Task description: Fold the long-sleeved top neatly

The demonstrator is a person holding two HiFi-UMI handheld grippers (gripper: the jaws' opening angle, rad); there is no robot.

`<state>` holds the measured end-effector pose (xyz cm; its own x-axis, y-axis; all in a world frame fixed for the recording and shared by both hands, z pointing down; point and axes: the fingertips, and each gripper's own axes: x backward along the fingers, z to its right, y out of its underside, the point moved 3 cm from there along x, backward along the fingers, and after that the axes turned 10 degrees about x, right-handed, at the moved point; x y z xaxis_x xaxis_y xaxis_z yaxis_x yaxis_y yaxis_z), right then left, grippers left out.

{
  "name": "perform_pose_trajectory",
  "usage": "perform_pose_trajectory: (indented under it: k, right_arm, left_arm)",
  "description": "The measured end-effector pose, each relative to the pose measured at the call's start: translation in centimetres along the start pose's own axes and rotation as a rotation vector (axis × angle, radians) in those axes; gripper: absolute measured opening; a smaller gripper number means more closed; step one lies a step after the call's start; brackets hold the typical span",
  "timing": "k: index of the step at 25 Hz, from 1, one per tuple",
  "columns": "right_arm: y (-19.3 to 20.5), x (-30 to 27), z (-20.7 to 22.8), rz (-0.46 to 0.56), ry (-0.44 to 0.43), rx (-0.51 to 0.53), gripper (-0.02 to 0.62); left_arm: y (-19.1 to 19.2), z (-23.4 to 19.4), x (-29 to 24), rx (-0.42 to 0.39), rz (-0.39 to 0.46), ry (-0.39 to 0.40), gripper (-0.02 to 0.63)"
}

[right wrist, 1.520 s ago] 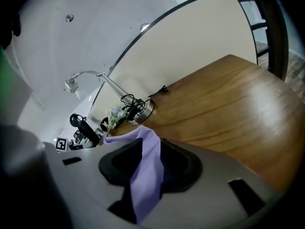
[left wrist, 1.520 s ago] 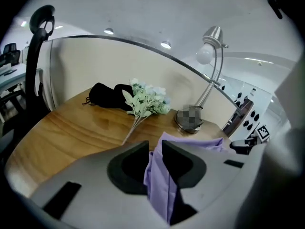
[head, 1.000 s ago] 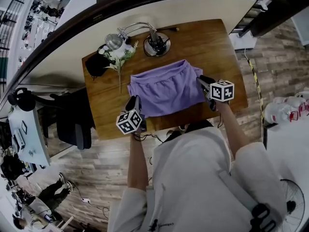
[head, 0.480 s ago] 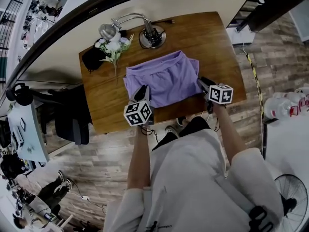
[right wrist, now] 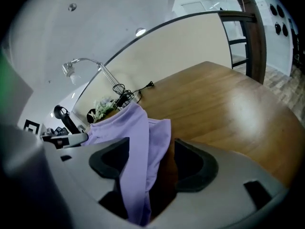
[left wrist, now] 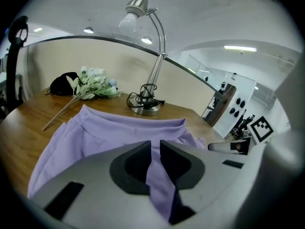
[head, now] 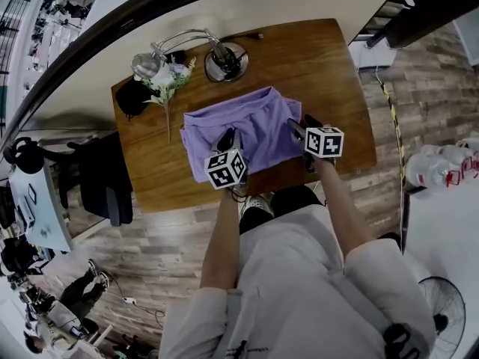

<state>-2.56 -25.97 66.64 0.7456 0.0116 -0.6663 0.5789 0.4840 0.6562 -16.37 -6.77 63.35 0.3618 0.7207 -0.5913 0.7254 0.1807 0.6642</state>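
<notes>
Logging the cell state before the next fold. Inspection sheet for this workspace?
Surface: wooden table, against a curved wall.
Job's things: purple top, partly folded, mid-table.
Clutter: desk lamp, flower sprig, black item, all at the back left.
Grippers: left gripper fingers have just been closing and pinch a fold of the top; right gripper fingers have just been opening, the top's edge loose between them.
Cables: lamp cord coiled at the lamp base.
Surroundings: plank floor, black chair, fan.
</notes>
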Motion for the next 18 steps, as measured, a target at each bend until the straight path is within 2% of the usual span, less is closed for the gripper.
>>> perform_pose_trajectory:
  k: [7,11,14,16,18]
  right_arm:
    - [0.4,-1.8,-0.3,-0.147,0.08,0.169,0.288]
    - [1.1,-2.4,-1.6,-0.195,0.07,0.248,0.195]
    - [1.4,-2.6,-1.8,-0.192,0.032,0.18,0.129]
    - [1.3,-2.4,-1.4,-0.183,0.006,0.106,0.079]
    - [1.2,-2.3,-1.3,-0.174,-0.02,0.053,0.065]
  left_arm:
    - [2.0,-2.1,-2.7,0.02,-0.013,-0.152,0.066]
    - [3.0,-2.6,-3.3,-0.04,-0.025,-0.229,0.054]
    - [3.3,-2.5,-3.7,-0.092,-0.044,-0.268,0.052]
    - [3.3,-2.5,-3.8,-0.093,-0.048,-0.267,0.052]
    - [3.2,-2.6,-3.7,-0.082,-0.051,-0.26,0.052]
